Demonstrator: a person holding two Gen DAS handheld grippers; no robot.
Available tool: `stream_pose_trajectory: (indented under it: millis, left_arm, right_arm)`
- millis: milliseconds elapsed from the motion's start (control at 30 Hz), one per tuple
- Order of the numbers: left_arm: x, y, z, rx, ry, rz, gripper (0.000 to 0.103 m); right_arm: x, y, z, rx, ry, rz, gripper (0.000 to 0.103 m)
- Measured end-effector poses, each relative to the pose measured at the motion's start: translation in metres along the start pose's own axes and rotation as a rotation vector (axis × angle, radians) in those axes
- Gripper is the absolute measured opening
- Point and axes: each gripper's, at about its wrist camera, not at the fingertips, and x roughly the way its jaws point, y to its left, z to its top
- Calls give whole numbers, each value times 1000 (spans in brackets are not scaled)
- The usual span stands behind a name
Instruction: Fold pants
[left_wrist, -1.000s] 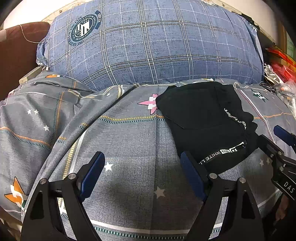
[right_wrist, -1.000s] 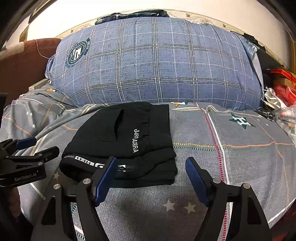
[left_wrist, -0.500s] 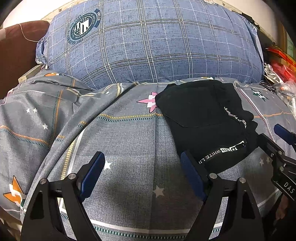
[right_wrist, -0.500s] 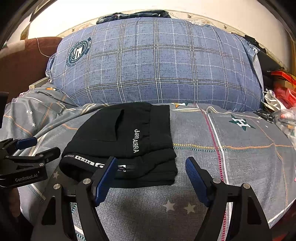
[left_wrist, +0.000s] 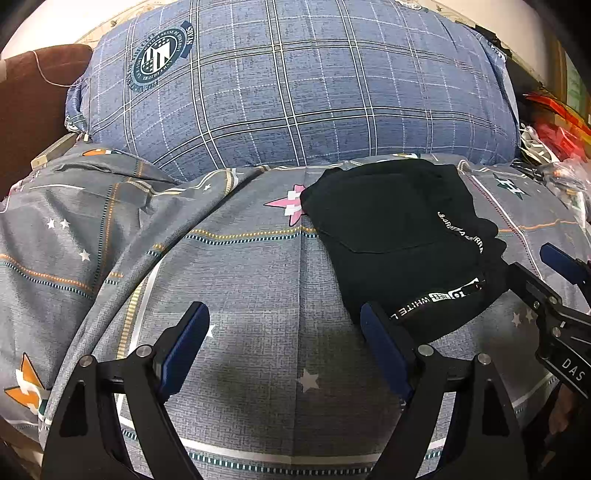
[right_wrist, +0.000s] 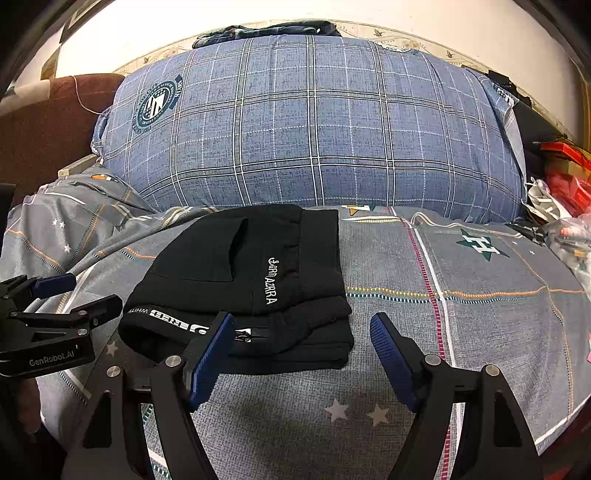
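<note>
Okay, black pants (right_wrist: 243, 291) lie folded into a compact bundle on the grey star-print bedsheet (right_wrist: 480, 325), just in front of the big blue plaid pillow (right_wrist: 314, 125). White lettering runs along one fold and a white-printed band runs along the near edge. Layers are stacked, the lower ones sticking out at the near right corner.

My left gripper (left_wrist: 284, 343) has its jaws spread wide, nothing between them, only bedsheet (left_wrist: 240, 280) underneath. Its right blue finger pad (left_wrist: 384, 350) sits right at the near edge of the pants (left_wrist: 399, 240); I can't tell if it touches. Pants are to the right of this gripper, not inside it.

My right gripper (right_wrist: 303, 350) is also wide apart and holds nothing. Its left blue pad (right_wrist: 210, 354) overlaps the near edge of the bundle in view; contact unclear. The right pad is over bare sheet.

Each gripper shows in the other's camera: right one (left_wrist: 554, 302) at the right edge, left one (right_wrist: 55, 306) at the left edge.

Dark red cushion (right_wrist: 40, 125) left of the pillow. Red clutter (right_wrist: 565, 177) at far right.
</note>
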Motion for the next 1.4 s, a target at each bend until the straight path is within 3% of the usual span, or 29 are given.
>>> stream_pose_trajectory:
  millis: [1400]
  left_arm:
    - [1,0,-1,-6,7,1,85]
  right_arm:
    - [-2,-2,1,-7,-8,-1,77]
